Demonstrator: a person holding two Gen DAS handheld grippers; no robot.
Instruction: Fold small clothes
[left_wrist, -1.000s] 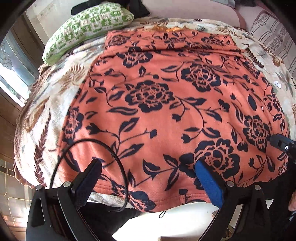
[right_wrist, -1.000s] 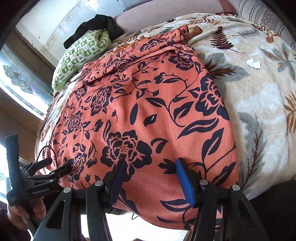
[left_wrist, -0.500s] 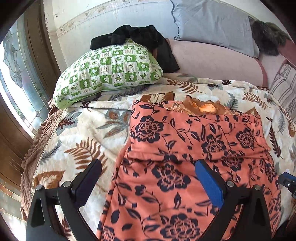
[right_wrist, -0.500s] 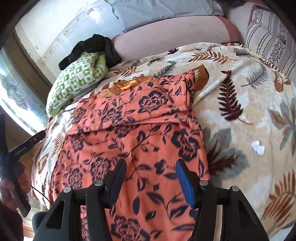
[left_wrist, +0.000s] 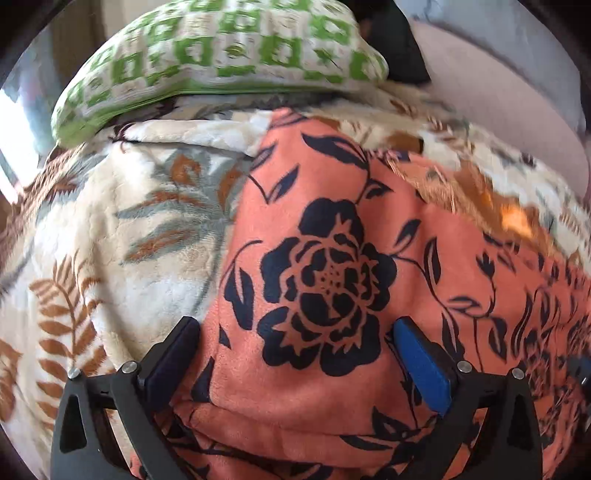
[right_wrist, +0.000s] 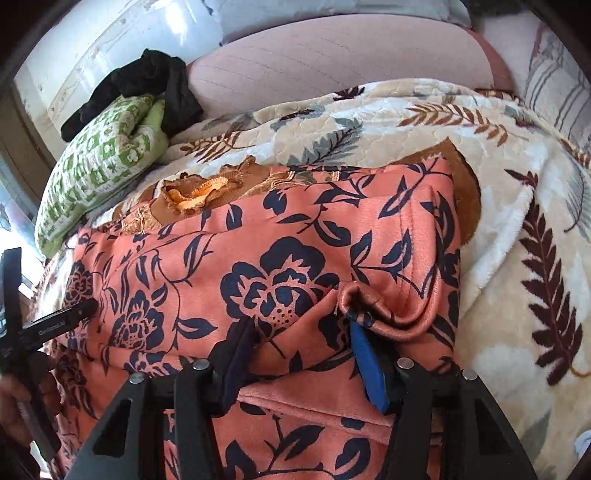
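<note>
An orange garment with a dark navy flower print (left_wrist: 332, 280) lies spread on a leaf-patterned blanket (left_wrist: 122, 251). My left gripper (left_wrist: 295, 332) is open, low over the garment's far left corner, with cloth between its fingers. In the right wrist view the same garment (right_wrist: 258, 258) shows its far hem, with a folded band across the top. My right gripper (right_wrist: 299, 332) is open over the far right part, where the cloth bunches into a small ridge (right_wrist: 369, 299) by the blue pad. The left gripper also shows at the left edge of the right wrist view (right_wrist: 55, 321).
A green-and-white checked pillow (left_wrist: 221, 55) lies just beyond the garment, with a black cloth (right_wrist: 147, 85) on it. A pink bolster (right_wrist: 332, 59) runs along the back. A brown-orange embroidered garment (right_wrist: 199, 195) peeks out beyond the far hem. The blanket (right_wrist: 517, 258) extends to the right.
Both grippers have moved forward from the garment's near hem to its far end and come down close to the cloth. Both stayed open.
</note>
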